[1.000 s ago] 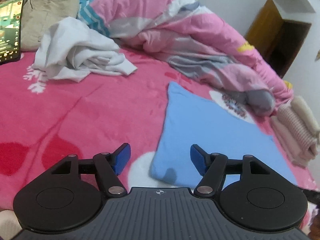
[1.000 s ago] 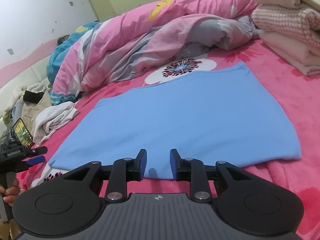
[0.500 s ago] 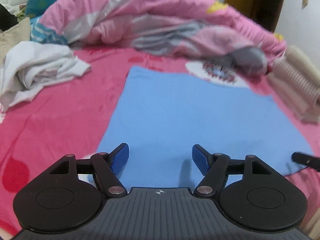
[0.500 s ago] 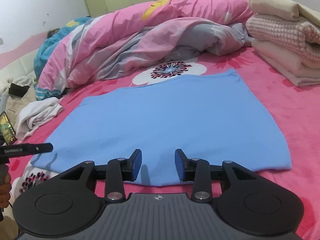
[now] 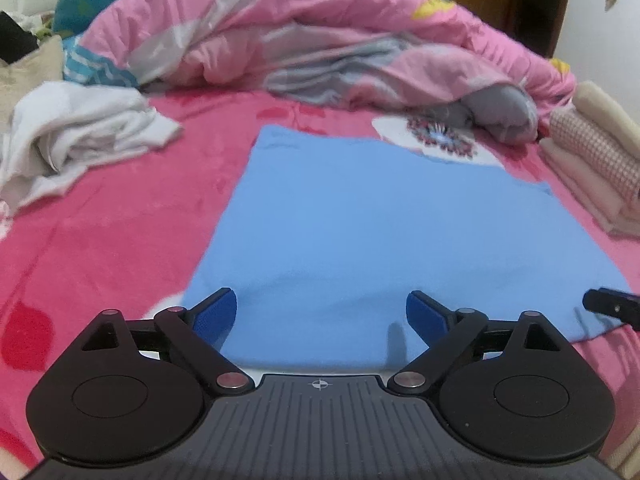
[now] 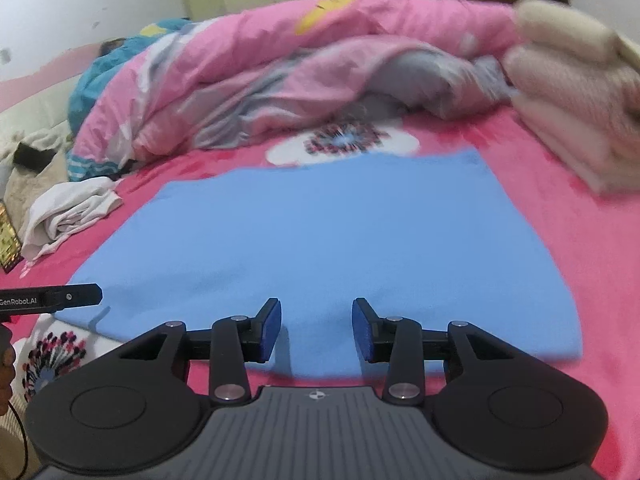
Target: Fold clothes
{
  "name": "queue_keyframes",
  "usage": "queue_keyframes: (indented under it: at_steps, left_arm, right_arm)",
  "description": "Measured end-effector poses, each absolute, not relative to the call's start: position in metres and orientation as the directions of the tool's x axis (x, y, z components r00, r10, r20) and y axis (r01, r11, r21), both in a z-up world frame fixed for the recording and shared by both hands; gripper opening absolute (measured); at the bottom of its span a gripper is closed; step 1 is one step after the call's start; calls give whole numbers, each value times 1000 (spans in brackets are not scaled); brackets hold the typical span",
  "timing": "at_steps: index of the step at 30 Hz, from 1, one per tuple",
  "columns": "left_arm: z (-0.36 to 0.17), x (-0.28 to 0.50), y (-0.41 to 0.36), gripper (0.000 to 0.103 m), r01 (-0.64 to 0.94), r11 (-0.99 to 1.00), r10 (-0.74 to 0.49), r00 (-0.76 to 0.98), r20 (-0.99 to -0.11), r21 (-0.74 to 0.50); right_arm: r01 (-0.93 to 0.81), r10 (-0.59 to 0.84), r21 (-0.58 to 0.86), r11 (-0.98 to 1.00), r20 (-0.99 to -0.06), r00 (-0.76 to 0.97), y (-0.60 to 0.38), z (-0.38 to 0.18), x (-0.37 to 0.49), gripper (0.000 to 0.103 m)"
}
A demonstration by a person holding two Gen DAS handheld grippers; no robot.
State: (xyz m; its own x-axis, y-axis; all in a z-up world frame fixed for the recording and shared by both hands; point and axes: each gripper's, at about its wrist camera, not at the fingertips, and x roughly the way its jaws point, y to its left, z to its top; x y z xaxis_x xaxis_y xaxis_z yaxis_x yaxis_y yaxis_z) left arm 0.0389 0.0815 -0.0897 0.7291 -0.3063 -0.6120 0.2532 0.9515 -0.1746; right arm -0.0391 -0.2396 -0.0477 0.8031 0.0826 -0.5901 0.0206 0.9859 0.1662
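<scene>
Blue garment (image 5: 384, 232): flat, smooth, roughly rectangular, on the pink bedspread (image 5: 120, 216).
Left gripper (image 5: 321, 312): jaws just widened, far apart, nothing clamped.
Right gripper (image 6: 316, 328): jaws just opening, partly apart, over the garment's near edge.

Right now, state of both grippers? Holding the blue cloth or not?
Left gripper: open wide, jaws just opening, empty, over the blue cloth.
Right gripper: open, jaws just opening, nothing held.

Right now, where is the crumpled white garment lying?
The crumpled white garment lies on the pink bedspread, at the left of both wrist views, left of the flat light-blue cloth and in front of the bunched pink quilt.
</scene>
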Motion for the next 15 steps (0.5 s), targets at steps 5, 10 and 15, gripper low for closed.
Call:
queue_keyframes:
  at_steps: [5, 10, 15]
  left_arm:
    - [-89, 42, 92, 91, 291, 926, -376, 770, -515, -240]
    - [-110, 55, 102, 64, 310, 899, -432, 748, -504, -309]
    - [-119, 58, 113, 62, 323, 881, -461, 747, -478, -346]
  right_arm:
    - [-141, 203, 153, 978, -554, 808, -203, -18, 16, 42]
    - [-317, 367, 190, 929, -573, 732, -149, -18, 108, 38]
    - [-372, 415, 218, 902, -670, 615, -93, -43, 208, 18]
